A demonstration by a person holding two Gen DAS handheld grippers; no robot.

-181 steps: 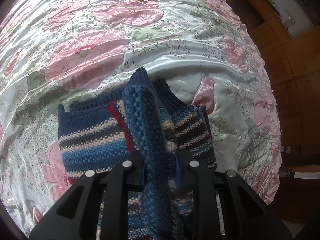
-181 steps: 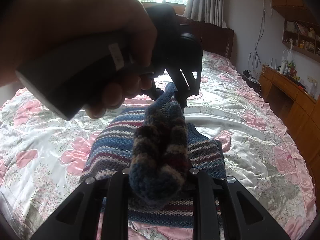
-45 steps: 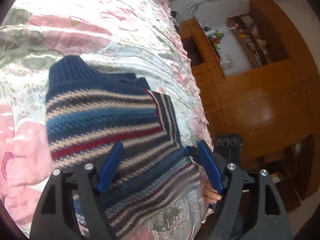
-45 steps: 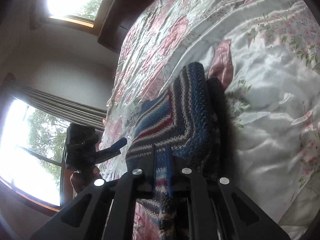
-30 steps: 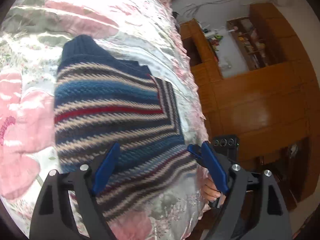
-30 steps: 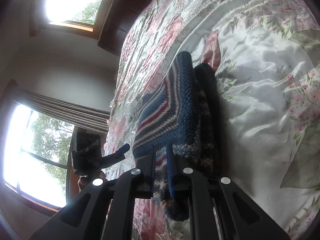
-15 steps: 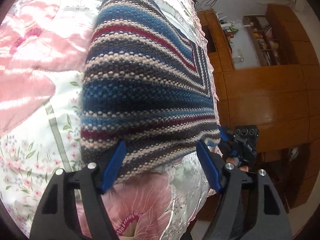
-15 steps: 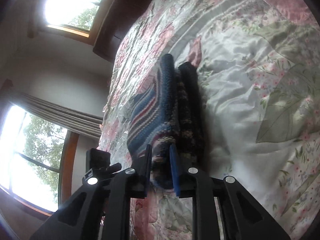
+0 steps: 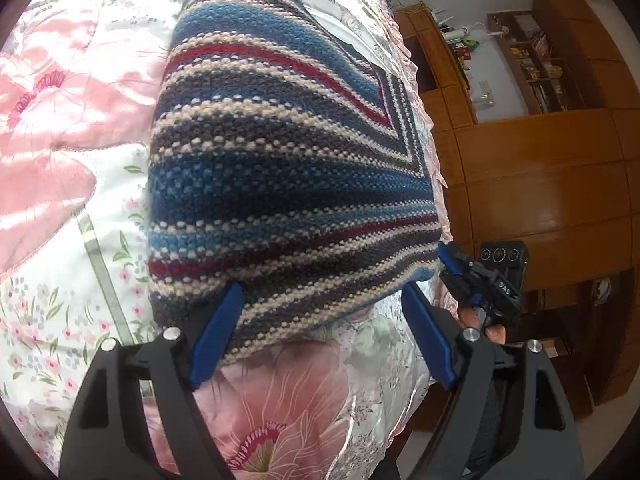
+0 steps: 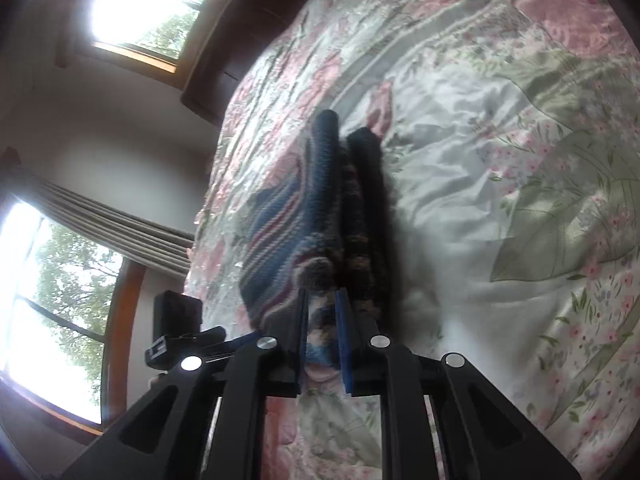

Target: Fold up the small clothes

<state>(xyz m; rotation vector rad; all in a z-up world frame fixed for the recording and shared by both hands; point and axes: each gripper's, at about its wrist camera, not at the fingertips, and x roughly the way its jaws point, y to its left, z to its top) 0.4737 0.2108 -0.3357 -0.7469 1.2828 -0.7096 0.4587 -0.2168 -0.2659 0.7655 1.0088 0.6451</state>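
Sweater (image 9: 288, 168) folded on floral bedspread (image 9: 60, 184), wooden cabinets (image 9: 540, 184) beside.

Daylight bright; windows (image 10: 144, 4) blown out left of right tool; satin bedspread (image 9: 48, 128) glares; right view soft, fisheye edges dark.

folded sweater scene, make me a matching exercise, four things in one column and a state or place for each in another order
Column 1
1. striped sweater
2. left gripper
3. right gripper
4. floral bedspread

Column 2
A. jaws spread wide, nothing between them
B. lies folded on the bed
C. jaws narrow, a sweater edge between them
D. spread beneath the knitwear

Pairs: 1-B, 2-A, 3-C, 4-D
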